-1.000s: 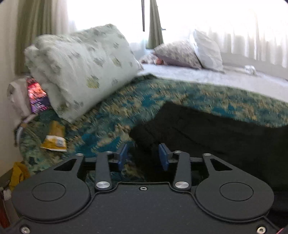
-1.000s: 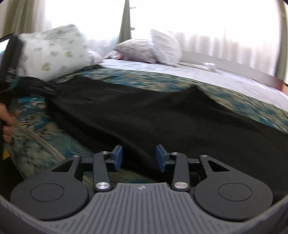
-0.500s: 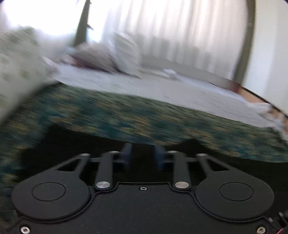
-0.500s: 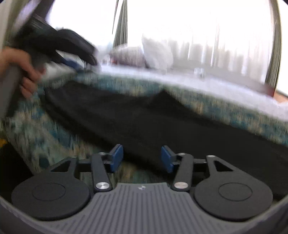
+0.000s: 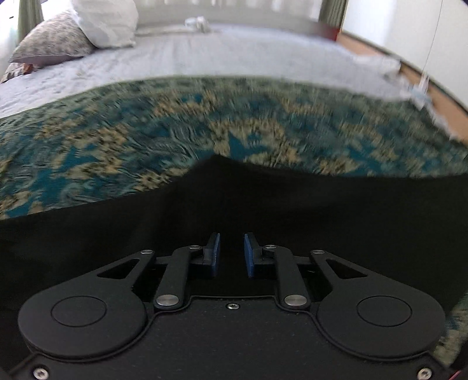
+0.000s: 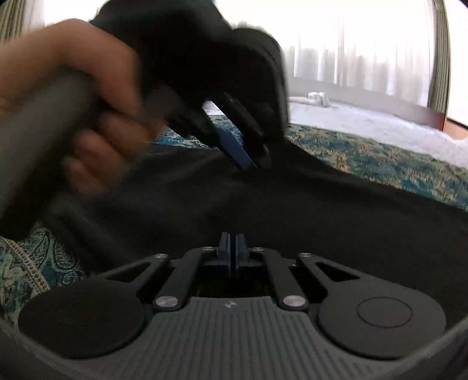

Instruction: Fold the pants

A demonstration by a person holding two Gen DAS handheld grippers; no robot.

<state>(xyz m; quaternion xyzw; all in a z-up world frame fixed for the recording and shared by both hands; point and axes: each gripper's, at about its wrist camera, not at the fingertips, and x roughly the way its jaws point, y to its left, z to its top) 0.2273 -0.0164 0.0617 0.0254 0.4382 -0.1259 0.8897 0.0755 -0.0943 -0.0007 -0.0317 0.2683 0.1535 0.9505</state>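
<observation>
Two blue pads stood apart at the front of the left gripper (image 5: 231,252) in the left wrist view, so its jaws were released, with nothing between them. Below and ahead of them lay the black pants (image 5: 263,210), spread on the patterned bedspread (image 5: 204,125) of the bed. Their far edge rose to a small peak just beyond the pads. Past the bedspread ran a pale sheet (image 5: 234,55), with pillows (image 5: 82,26) at the far left. The fabric looked slack here, and the gripper hovered over it rather than holding it, though contact underneath could not be judged.

In the right wrist view, the right gripper (image 6: 233,248) had its jaws clenched, pads together. Black cloth lay directly around and under them, so they probably pinched a fold of the pants (image 6: 307,219), but the dark fabric hid the bite itself. The left gripper (image 6: 242,152) appeared again at upper left, blurred and tilted down toward the cloth, carried by the person's left hand (image 6: 79,96). Its blue pads were near the fabric's raised ridge.

By my judgement the step in hand was taking hold of the garment before the first fold. One side seemed pinned and the other not yet gripped. The next move would call for the left jaws to lower onto an edge and close on it, so both grippers could lift together and lay one half over the other without dragging the bedspread.
</observation>
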